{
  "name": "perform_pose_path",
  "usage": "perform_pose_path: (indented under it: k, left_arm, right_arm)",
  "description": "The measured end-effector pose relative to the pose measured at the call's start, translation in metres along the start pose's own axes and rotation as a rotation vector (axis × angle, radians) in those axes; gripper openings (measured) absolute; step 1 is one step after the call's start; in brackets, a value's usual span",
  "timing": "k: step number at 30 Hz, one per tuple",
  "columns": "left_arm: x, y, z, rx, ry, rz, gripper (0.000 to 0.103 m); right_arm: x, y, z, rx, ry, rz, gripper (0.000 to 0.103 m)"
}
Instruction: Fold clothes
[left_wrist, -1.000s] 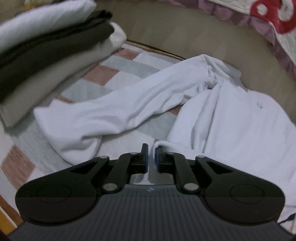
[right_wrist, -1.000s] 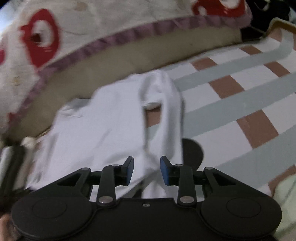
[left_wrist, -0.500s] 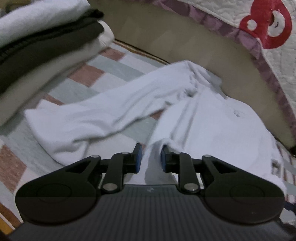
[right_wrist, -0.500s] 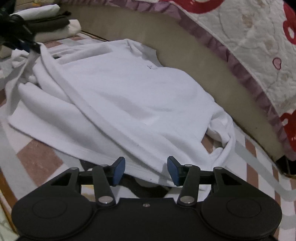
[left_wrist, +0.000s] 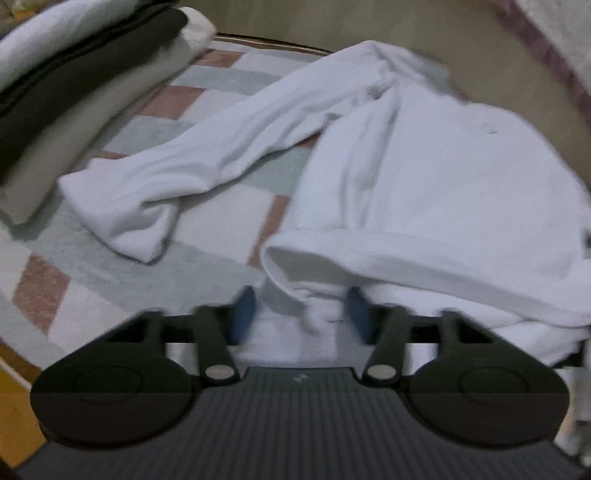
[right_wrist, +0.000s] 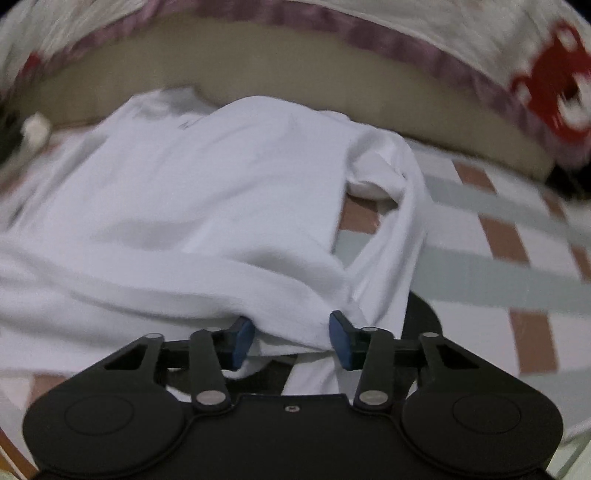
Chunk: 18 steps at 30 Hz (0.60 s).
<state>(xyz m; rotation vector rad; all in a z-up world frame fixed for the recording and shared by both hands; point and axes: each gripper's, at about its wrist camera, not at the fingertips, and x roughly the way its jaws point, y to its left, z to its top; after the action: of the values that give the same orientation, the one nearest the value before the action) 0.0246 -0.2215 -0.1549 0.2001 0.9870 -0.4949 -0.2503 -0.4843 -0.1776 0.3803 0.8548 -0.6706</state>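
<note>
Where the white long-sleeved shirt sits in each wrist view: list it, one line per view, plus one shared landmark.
Left wrist view: the white long-sleeved shirt fills the centre and right, one sleeve stretched out to the left.
Right wrist view: it fills the centre and left, its hem at the bottom.
Shared landmark: the checked pink, grey and white bedsheet under it.

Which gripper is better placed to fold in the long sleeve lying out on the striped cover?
Left. The white long-sleeved shirt's outstretched sleeve lies just ahead-left of the left gripper. The right gripper straddles the hem at the opposite side; that sleeve isn't in its view.
</note>
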Motion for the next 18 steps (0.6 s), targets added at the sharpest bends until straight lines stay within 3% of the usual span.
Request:
perform_pose_path:
  k: [1, 3, 6, 11, 14, 16, 18]
  left_arm:
    - [0.000, -0.001, -0.001, 0.011, -0.010, 0.032, 0.006]
    - [-0.013, 0.000, 0.000, 0.037, -0.093, 0.113, 0.006]
    - [-0.036, 0.004, 0.002, 0.058, -0.219, 0.197, 0.006]
    - [-0.051, 0.012, 0.005, 0.009, -0.294, 0.132, 0.006]
    - [-0.050, 0.010, 0.007, 0.022, -0.308, 0.119, 0.006]
    - [-0.050, 0.010, 0.008, 0.018, -0.316, 0.108, 0.006]
    - [-0.050, 0.014, 0.008, -0.008, -0.320, 0.097, 0.006]
  right_arm:
    - [0.001, -0.004, 0.000, 0.028, 0.000, -0.004, 0.035]
    - [0.002, -0.011, -0.001, 0.063, -0.001, -0.027, 0.023]
    - [0.001, -0.018, -0.002, 0.089, -0.001, -0.064, 0.022]
    - [-0.008, -0.025, -0.004, 0.125, 0.019, -0.102, 0.023]
    - [-0.025, -0.032, -0.011, 0.184, 0.026, -0.037, 0.038]
    - [-0.030, -0.027, -0.015, 0.176, 0.032, -0.013, 0.065]
    - [-0.031, -0.016, -0.018, 0.134, 0.026, -0.039, 0.071]
